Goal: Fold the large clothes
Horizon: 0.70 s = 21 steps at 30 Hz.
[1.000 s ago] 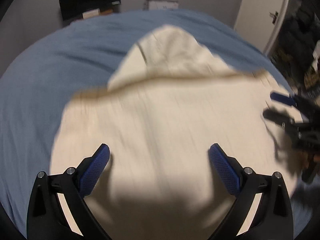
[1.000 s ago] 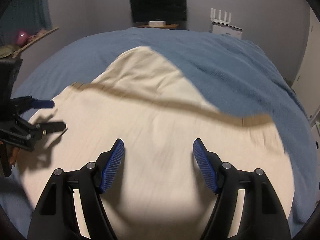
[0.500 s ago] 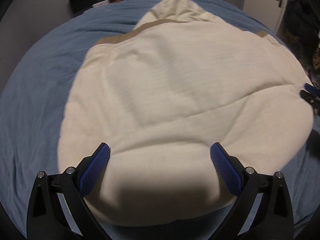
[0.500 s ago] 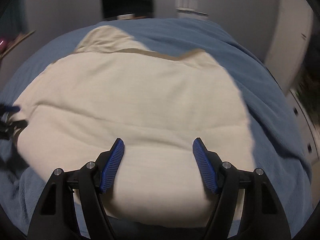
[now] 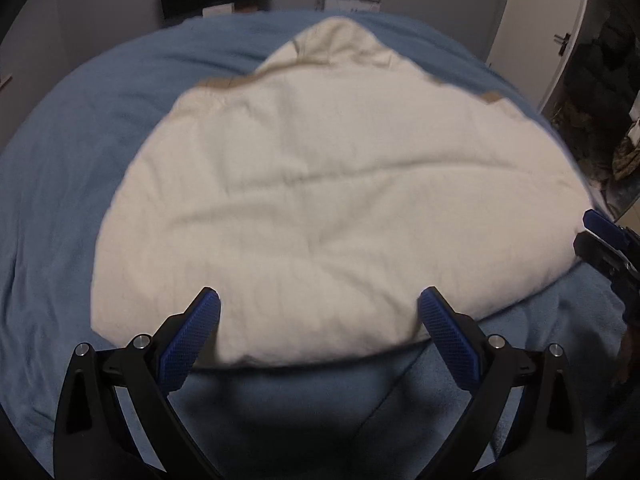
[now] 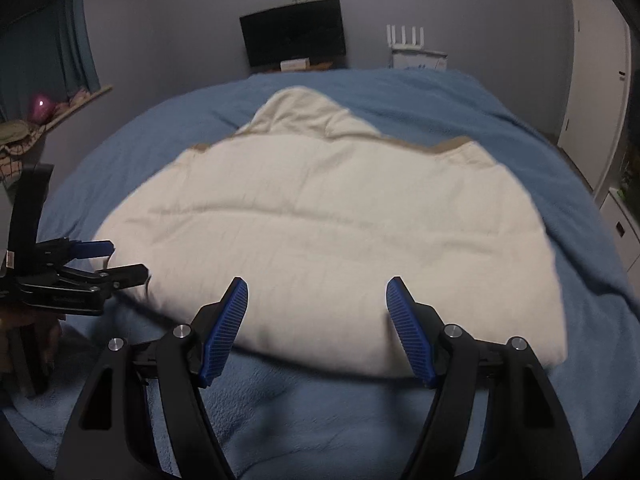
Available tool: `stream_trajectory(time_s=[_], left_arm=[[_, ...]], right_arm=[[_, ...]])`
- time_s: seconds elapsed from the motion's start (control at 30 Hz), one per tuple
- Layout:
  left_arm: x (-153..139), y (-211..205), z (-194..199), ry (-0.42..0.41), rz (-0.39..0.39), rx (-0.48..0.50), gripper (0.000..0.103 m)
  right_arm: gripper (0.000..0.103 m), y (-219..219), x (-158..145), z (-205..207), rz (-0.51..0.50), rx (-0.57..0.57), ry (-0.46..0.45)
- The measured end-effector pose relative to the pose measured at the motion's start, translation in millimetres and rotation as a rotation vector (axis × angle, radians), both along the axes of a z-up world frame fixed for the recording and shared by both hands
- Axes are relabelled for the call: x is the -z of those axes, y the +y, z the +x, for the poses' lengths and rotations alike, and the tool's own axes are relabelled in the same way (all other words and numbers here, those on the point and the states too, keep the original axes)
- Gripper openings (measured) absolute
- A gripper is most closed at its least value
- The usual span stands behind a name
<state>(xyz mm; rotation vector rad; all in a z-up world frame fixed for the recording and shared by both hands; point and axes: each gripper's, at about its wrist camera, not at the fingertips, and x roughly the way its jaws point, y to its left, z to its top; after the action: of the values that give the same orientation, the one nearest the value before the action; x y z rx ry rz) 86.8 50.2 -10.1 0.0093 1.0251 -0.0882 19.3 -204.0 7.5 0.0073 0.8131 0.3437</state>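
Progress: one fold is judged made — the near edge of the garment is rounded and doubled, with a tan band lying across the far part. Further folds into a compact bundle, and some smoothing, are judged left to do.

Bed cover: a wide blue textured bedspread [image 6: 520, 128] is spread beneath everything; nothing else is seen on it.

Garment: a large cream-white hooded cotton top [image 5: 328, 208] is laid flat on the middle of the bedspread, hood [image 6: 304, 114] pointed toward the far wall. Shallow creases run across it; the tan trim [image 6: 452, 146] shows at the far corners. Sleeves are not visible — presumably tucked under.

Left gripper: the left black two-finger gripper with blue ribbed pads [image 5: 318, 320] is held wide apart, empty, over the near edge of the top without gripping it.

Right gripper: the right black gripper with blue pads [image 6: 317, 312] is likewise spread wide and empty, poised at the near edge.
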Motion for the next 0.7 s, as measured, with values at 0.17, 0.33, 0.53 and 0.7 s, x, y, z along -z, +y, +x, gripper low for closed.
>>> stream_trajectory(time_s=[0.17,0.33,0.53,0.7], left_arm=[[14,1,2,0.013,0.028,-0.003,0.097],[20,15,2,0.053,0.023,-0.069,0.098],[26,56,-8,0.128,-0.054,-0.255,0.098],[12,71,-22,0.089,-0.067,-0.341,0.096]], right_arm=[[0.068,2,25,7,-0.086,0.018,0.044],[0.068,-35,32,13,-0.032,0.179,0.097],[0.076,-126,52,15,0.136,0.544,0.264],[0.078,-148,33,-5,0.229,0.627,0.194]])
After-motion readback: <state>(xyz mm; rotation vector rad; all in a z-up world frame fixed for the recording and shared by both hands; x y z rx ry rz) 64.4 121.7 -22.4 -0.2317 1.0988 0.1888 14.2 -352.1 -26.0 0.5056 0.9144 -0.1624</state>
